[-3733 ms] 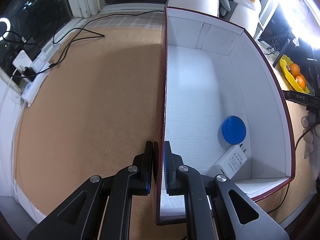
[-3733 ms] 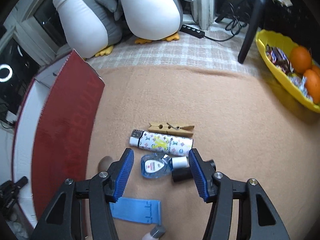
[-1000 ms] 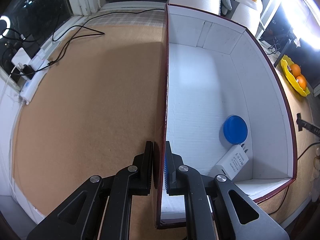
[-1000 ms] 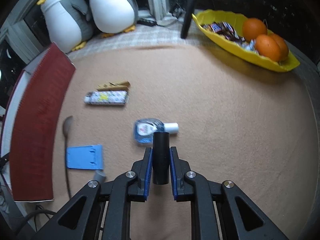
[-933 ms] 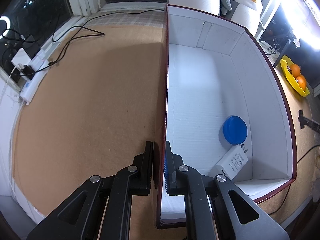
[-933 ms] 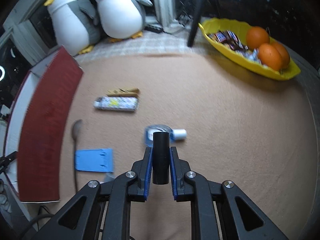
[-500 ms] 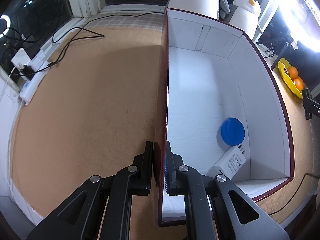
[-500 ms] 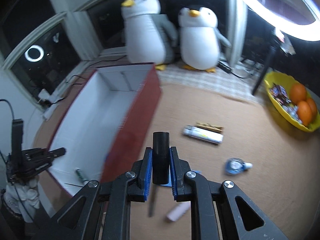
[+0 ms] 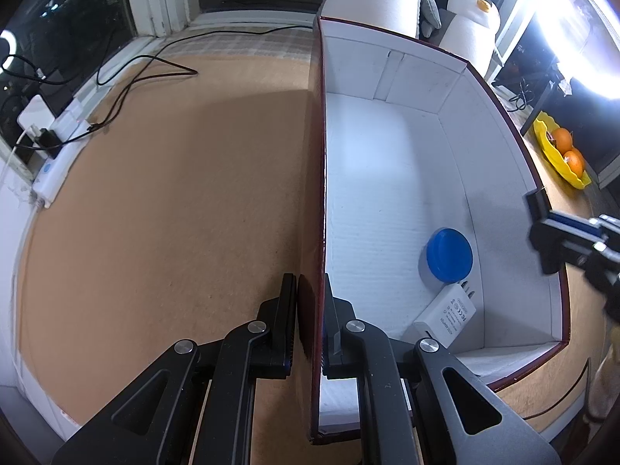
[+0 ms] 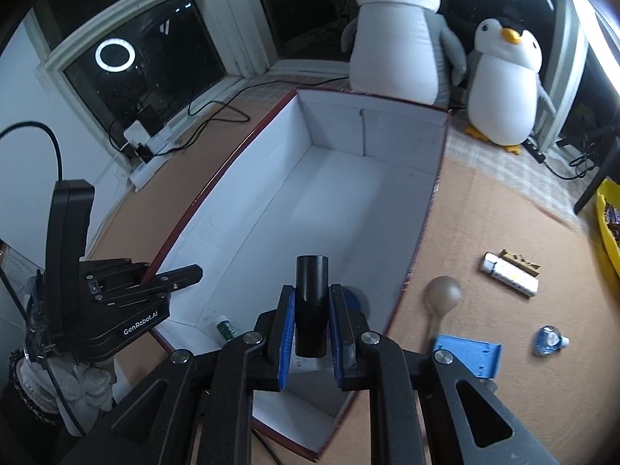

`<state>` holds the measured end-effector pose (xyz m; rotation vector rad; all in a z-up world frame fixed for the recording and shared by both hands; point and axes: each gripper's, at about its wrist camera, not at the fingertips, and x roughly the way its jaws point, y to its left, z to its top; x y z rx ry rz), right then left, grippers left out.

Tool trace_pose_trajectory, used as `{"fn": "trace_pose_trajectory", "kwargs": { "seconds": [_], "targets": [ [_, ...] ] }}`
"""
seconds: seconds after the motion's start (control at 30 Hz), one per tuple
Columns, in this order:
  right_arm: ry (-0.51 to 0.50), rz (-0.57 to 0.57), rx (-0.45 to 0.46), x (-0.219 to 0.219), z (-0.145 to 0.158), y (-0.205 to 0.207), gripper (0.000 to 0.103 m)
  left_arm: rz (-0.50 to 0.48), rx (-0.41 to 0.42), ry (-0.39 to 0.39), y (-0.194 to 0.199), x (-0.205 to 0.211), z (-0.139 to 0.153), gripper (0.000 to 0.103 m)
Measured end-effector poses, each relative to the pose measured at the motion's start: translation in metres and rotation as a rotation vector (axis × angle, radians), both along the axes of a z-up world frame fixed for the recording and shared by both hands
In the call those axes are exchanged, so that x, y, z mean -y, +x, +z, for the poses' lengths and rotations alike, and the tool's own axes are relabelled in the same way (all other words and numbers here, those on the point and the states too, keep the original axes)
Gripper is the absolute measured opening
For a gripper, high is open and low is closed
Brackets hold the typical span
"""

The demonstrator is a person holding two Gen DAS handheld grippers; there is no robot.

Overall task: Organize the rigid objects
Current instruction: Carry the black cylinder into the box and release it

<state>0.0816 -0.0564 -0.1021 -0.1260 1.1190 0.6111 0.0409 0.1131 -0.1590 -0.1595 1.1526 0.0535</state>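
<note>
A long box, dark red outside and white inside (image 9: 387, 178) (image 10: 321, 193), lies on the brown table. My left gripper (image 9: 310, 314) is shut on its left wall (image 9: 317, 193); it also shows in the right wrist view (image 10: 170, 277). A blue round lid (image 9: 449, 250) and a white charger (image 9: 445, 316) lie in the box. My right gripper (image 10: 312, 321) is shut on a black cylinder (image 10: 312, 302) and holds it above the box's near end; it shows at the right edge of the left wrist view (image 9: 558, 232).
On the table right of the box lie a lighter (image 10: 509, 275), a wooden clothespin (image 10: 519, 257), a spoon (image 10: 440, 298), a blue flat piece (image 10: 469, 354) and a small clear bottle (image 10: 548, 341). Two plush penguins (image 10: 399, 35) stand behind. A yellow fruit bowl (image 9: 562, 151) stands far right.
My right gripper has carried the black cylinder left from over the table to above the box's near end. My left gripper has stayed clamped on the wall.
</note>
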Motion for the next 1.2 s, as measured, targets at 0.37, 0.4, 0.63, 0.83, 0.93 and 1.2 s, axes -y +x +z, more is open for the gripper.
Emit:
{"fn": "trace_pose_trajectory", "kwargs": {
  "seconds": [0.37,0.4,0.63,0.83,0.93,1.2],
  "targets": [
    [-0.001,0.012,-0.052,-0.023,-0.021,-0.004,0.015,-0.015,-0.002,0.002,0.002,0.000,-0.001,0.008],
    [-0.001,0.012,-0.053,-0.023,-0.021,-0.003,0.015,-0.014,-0.002,0.002,0.002,0.000,-0.001,0.008],
    [-0.001,0.021,-0.037,-0.027,-0.020,-0.005,0.015,-0.015,-0.004,0.006,0.003,0.001,-0.001,0.008],
    [0.026,0.029,0.005,-0.024,-0.009,-0.007,0.055,-0.014,-0.005,0.010,0.003,0.002,-0.002,0.008],
    [0.038,0.025,0.025,-0.021,-0.002,-0.007,0.058,-0.013,-0.006,0.011,0.003,0.003,-0.002,0.008],
    [0.069,-0.008,0.044,-0.002,0.007,0.000,0.061,-0.013,-0.010,0.021,0.003,0.003,-0.002,0.008]
  ]
}}
